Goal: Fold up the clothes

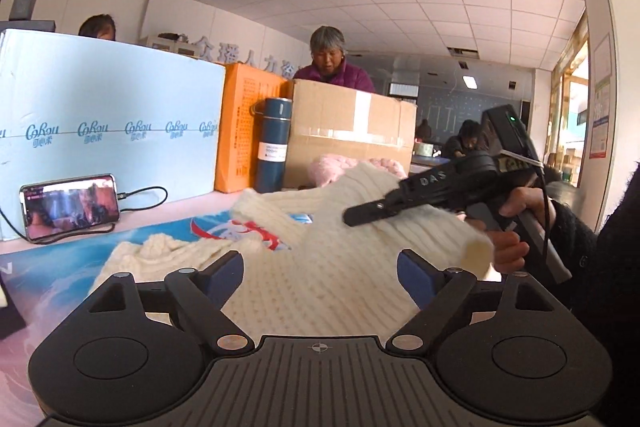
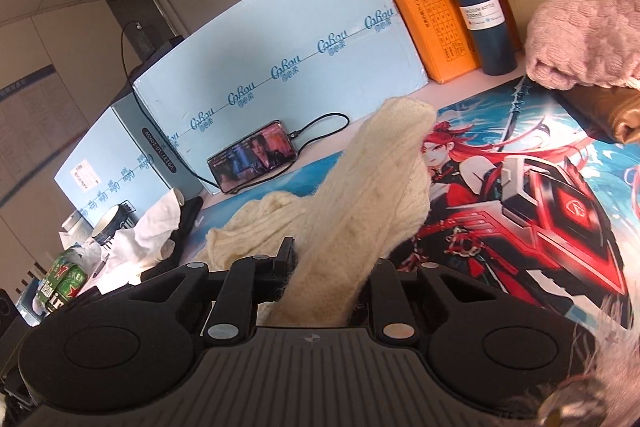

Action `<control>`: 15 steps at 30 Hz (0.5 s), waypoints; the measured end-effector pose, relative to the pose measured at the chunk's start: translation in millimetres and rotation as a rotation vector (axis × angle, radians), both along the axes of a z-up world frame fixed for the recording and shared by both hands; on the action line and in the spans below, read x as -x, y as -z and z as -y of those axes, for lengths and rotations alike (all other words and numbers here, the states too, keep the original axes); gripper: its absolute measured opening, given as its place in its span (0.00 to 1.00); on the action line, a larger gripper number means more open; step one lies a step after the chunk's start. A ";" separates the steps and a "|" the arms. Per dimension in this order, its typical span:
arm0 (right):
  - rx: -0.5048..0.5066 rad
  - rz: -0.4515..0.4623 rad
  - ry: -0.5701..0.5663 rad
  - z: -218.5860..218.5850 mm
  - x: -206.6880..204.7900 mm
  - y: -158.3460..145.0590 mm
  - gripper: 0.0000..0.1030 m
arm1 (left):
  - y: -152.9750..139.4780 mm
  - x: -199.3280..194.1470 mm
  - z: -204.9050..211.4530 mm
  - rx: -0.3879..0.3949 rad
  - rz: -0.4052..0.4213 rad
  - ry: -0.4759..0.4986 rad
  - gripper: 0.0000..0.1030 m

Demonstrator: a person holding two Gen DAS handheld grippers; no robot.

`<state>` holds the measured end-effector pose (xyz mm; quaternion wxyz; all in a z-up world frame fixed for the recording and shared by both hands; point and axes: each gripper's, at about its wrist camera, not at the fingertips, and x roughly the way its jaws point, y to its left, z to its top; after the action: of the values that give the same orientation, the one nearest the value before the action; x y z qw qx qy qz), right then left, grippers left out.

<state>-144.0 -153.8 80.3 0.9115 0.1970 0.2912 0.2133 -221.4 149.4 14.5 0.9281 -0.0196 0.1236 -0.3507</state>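
Cream sweater [image 1: 336, 267] lies partly on the table [image 2: 520, 131]. Your right gripper [image 2: 328, 267] pinches a lifted fold; left gripper [image 1: 320, 275] gapes empty. Carry the fold across evenly, keeping it taut.

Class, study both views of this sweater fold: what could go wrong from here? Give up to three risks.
1. The right gripper pinches only one strip of the cream sweater; the loose knit may slip out or stretch.
2. The left gripper is open, so the rest lies free and may bunch.
3. The swinging sweater could catch the phone or its cable.
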 end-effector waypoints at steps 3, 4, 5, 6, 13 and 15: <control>0.012 -0.044 0.048 24.0 15.6 14.6 0.16 | 1.0 -15.3 -8.3 -0.012 -0.077 -0.230 0.85; 0.011 -0.067 0.050 31.0 19.3 20.9 0.17 | 2.7 -25.0 -9.8 -0.030 -0.127 -0.334 0.85; 0.009 -0.090 0.051 34.8 20.8 25.3 0.19 | 5.1 -33.9 -11.2 -0.049 -0.175 -0.401 0.84; 0.012 -0.120 0.058 37.8 23.9 31.5 0.23 | 7.9 -42.5 -12.7 -0.068 -0.221 -0.446 0.84; -0.009 -0.092 0.216 71.2 26.0 32.0 0.72 | 30.8 -62.4 -0.5 -0.220 -0.371 -0.456 0.85; -0.023 -0.099 0.246 77.4 18.8 37.1 0.71 | 30.8 -60.2 4.4 -0.217 -0.373 -0.460 0.83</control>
<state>-162.8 -231.2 43.2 0.9130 0.2521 0.3070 0.0931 -161.2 145.0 -16.3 0.9410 -0.0118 0.3209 -0.1065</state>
